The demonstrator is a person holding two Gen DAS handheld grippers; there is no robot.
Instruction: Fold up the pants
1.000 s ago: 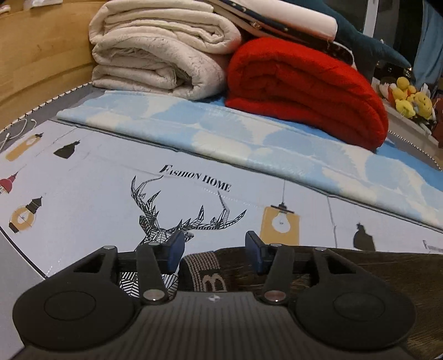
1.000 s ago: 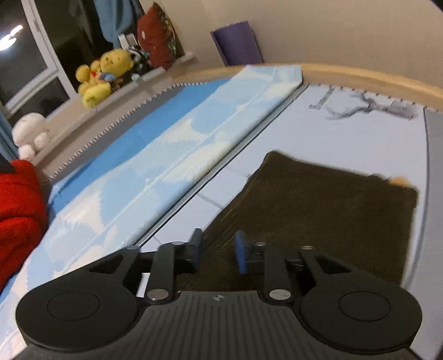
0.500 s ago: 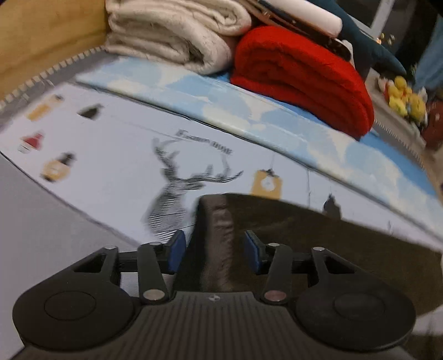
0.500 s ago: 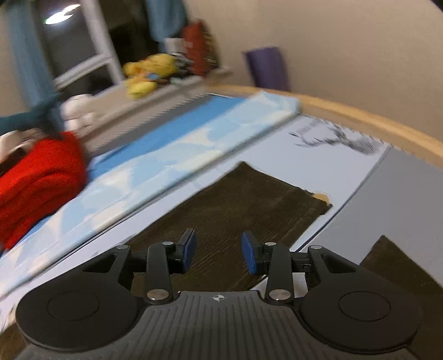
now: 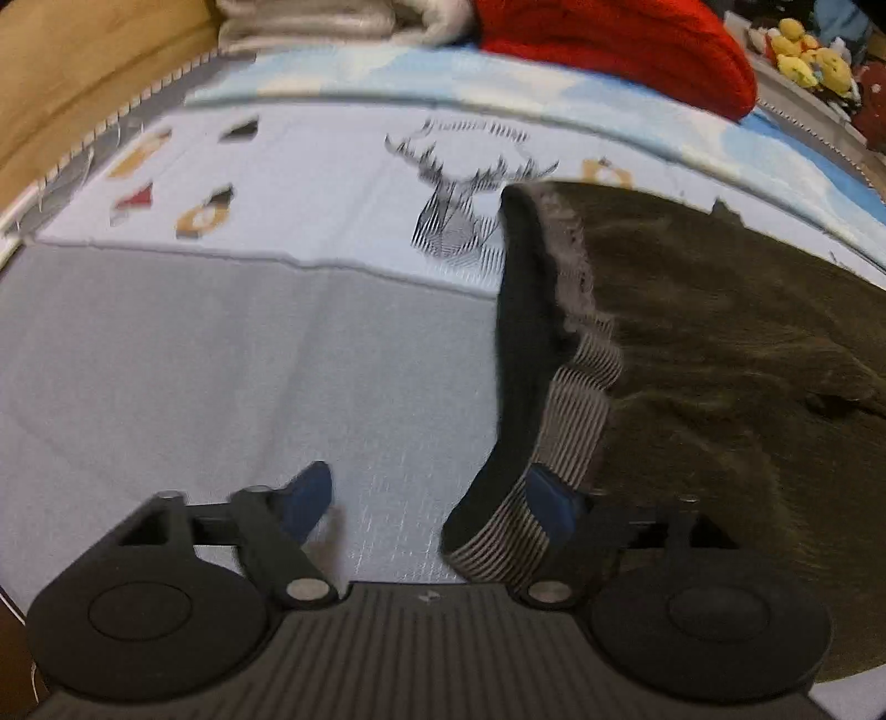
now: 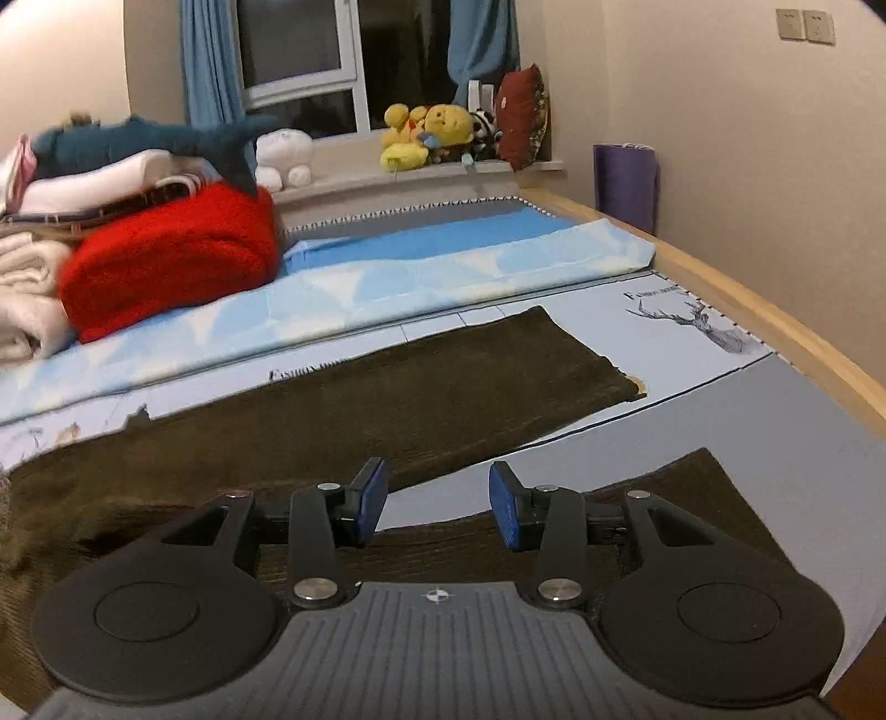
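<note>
Dark brown corduroy pants [image 5: 720, 354] lie spread on the bed. Their striped waistband [image 5: 576, 421] runs down the middle of the left wrist view. My left gripper [image 5: 432, 504] is open; its right finger sits at the waistband's lower end and its left finger is over bare grey sheet. In the right wrist view the two legs [image 6: 443, 393] lie apart, one stretched to the far right, the other under the gripper. My right gripper [image 6: 437, 507] is open and empty above the gap between the legs.
A red blanket [image 6: 171, 260] and cream folded blankets [image 5: 332, 22] are stacked at the bed's head. A light blue quilt [image 6: 443, 277] lies along the far side. Plush toys [image 6: 426, 135] sit on the windowsill. The wooden bed frame [image 6: 775, 327] edges the right.
Both grippers have pulled back and risen from the pants. The left gripper opened wide and shifted left of the waistband. The right gripper opened wider and now shows both legs.
</note>
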